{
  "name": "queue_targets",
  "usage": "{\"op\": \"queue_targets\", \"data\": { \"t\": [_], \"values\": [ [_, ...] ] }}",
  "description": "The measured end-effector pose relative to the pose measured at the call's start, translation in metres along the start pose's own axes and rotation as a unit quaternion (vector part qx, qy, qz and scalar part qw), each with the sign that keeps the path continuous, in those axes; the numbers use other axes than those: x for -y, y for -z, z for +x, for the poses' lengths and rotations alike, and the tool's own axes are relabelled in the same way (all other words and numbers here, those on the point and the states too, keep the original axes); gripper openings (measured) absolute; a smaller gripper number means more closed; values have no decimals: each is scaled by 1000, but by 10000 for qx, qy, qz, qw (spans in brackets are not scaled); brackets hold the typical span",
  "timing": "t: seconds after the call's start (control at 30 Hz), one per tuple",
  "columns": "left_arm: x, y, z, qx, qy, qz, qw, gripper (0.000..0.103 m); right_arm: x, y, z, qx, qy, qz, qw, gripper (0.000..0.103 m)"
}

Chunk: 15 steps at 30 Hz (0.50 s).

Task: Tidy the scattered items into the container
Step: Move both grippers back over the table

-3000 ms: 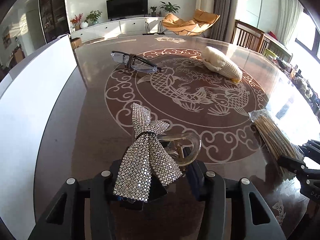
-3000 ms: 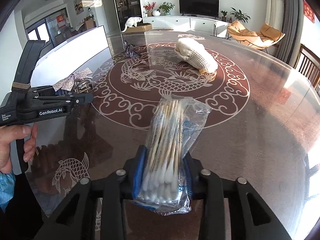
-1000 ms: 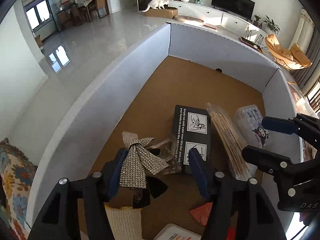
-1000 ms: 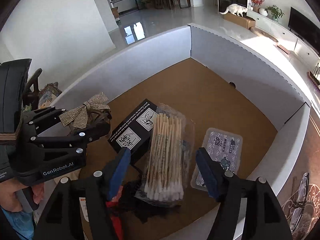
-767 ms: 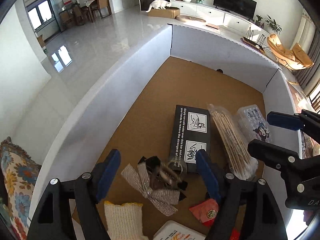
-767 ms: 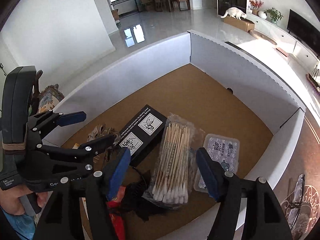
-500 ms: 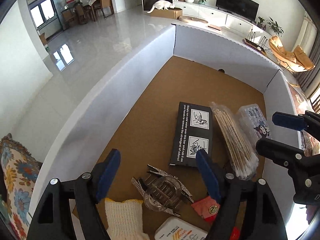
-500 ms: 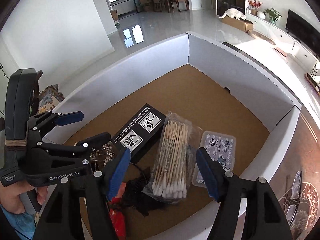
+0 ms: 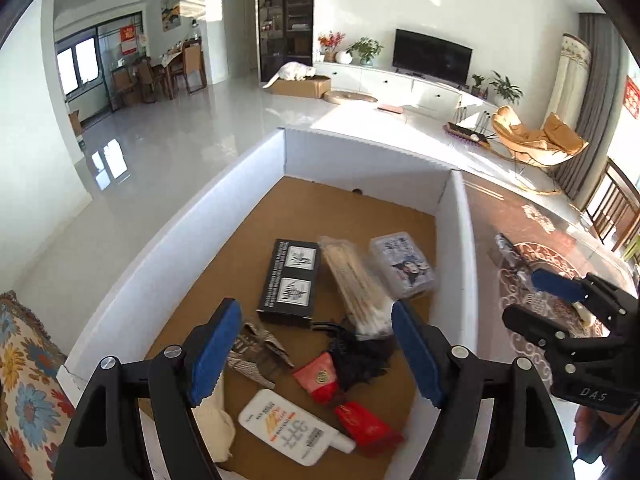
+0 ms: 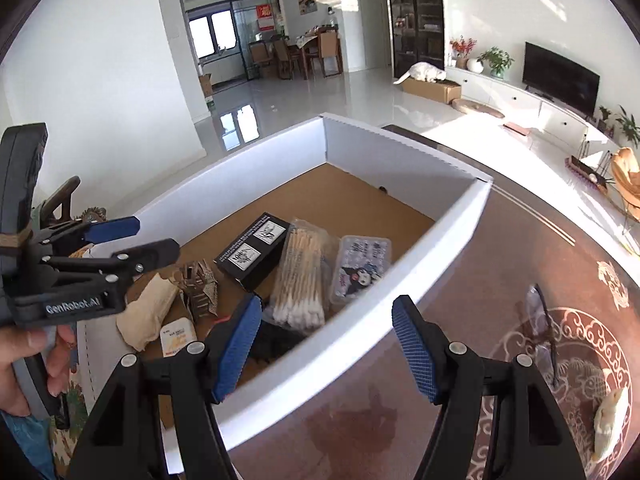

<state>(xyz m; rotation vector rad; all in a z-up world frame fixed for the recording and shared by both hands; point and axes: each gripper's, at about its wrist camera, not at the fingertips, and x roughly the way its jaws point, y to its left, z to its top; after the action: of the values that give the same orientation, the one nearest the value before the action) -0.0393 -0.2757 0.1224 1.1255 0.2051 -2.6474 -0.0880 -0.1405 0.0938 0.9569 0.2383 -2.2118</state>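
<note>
Left gripper open, empty, over box. Right gripper open, empty, above box's near wall. In box: bow, swabs, black carton. On desk: glasses, glove.

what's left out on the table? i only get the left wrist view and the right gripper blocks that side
Observer: Glasses lie on the table, just past the box wall.
Operator: just those
Observer: No, a cream knit piece also lies on the table, nearer than the glasses and apart from them.
</note>
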Motion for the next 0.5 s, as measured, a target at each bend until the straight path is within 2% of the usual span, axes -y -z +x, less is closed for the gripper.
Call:
{"op": "queue_targets", "data": {
  "t": [0.1,0.13,0.2,0.27,0.37,0.5],
  "values": [
    [62,22,-36,299,548,374,9973,78,43,65,-34,-6,504,370,9980,69],
    [84,32,-43,322,763,476,9954,85,57,87,-42,-90,715,437,9964,69],
    [128,57,-47,260,1200,606,9906,94,85,131,-57,-322,1177,508,9912,69],
    [171,85,-38,107,1589,774,9842,94,110,171,-73,-559,1606,565,9838,69],
    [225,123,-9,-222,1783,1069,9779,94,141,217,-99,-767,1968,762,9745,69],
    [265,154,18,-436,1754,1483,9723,94,161,247,-127,-776,2145,997,9685,69]
  ]
}}
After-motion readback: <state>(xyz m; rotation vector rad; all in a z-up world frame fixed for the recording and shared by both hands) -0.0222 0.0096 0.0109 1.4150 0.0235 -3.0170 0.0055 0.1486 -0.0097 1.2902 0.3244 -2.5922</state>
